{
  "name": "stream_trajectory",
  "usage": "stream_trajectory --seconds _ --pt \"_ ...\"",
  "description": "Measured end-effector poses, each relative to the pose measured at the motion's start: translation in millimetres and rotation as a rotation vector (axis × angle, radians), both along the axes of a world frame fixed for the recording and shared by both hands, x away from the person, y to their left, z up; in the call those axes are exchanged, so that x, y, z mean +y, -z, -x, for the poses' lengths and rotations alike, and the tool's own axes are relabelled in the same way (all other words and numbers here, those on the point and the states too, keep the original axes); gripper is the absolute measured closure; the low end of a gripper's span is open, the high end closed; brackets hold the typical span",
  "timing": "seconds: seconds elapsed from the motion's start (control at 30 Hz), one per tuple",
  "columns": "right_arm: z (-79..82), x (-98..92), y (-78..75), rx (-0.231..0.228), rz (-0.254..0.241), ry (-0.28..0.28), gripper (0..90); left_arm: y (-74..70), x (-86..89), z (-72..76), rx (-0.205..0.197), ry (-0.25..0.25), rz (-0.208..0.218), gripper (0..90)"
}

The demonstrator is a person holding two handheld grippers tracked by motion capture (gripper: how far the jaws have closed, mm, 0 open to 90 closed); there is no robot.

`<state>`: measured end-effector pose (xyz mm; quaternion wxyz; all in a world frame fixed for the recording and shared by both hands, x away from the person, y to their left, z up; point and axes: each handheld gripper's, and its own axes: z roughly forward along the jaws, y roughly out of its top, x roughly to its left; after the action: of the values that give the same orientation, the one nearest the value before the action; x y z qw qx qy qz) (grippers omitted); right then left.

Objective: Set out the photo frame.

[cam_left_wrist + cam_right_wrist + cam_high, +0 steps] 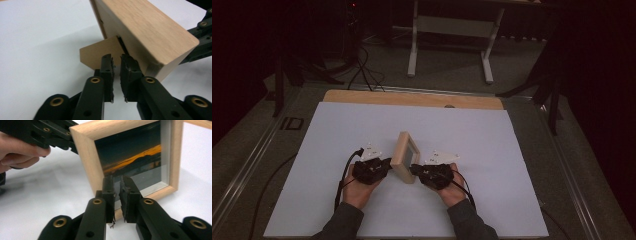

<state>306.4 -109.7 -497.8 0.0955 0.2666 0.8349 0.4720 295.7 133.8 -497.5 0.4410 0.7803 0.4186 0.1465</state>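
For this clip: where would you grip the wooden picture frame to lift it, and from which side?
Grip the picture frame by its thick wooden side rails, one gripper from each side, as the left gripper and right gripper already flank it. It stands upright, propped by a thin back stand. The rails are flat and solid; the glass front and stand look less safe to pinch.

Picture frame (150, 35) top cut off, person's forearms (469, 222) cropped below
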Motion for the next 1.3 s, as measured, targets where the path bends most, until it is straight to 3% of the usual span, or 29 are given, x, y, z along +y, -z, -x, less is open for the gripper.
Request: stream_trajectory --seconds 0.17,0.5,0.73,0.9,1.13,1.3 --pt "-0.5 -6.0 -3.7 -0.018 -0.002 0.019 76.2 -2.8 7.6 1.2 -0.009 -0.014 0.023 69.9" --pt "-1.7 -14.7 -7.7 -0.034 -0.003 0.030 71.6 -9.6 24.0 2.2 -0.013 -0.091 0.044 54.8" --pt "-2.3 -18.0 -9.3 -0.039 -0.007 0.043 69.2 -17.8 32.1 4.2 -0.009 -0.087 0.083 51.0" --pt "-3.7 -21.3 -10.5 -0.044 -0.012 0.061 66.8 -24.3 35.6 8.0 -0.026 -0.103 0.087 47.1" --pt "-4.9 -26.5 -12.9 -0.046 -0.026 0.078 65.6 -33.7 32.0 12.6 -0.047 -0.091 0.085 36.2" --pt "-5.6 -29.2 -14.3 -0.051 -0.034 0.084 65.3 -40.0 28.4 15.4 -0.055 -0.078 0.109 31.7"
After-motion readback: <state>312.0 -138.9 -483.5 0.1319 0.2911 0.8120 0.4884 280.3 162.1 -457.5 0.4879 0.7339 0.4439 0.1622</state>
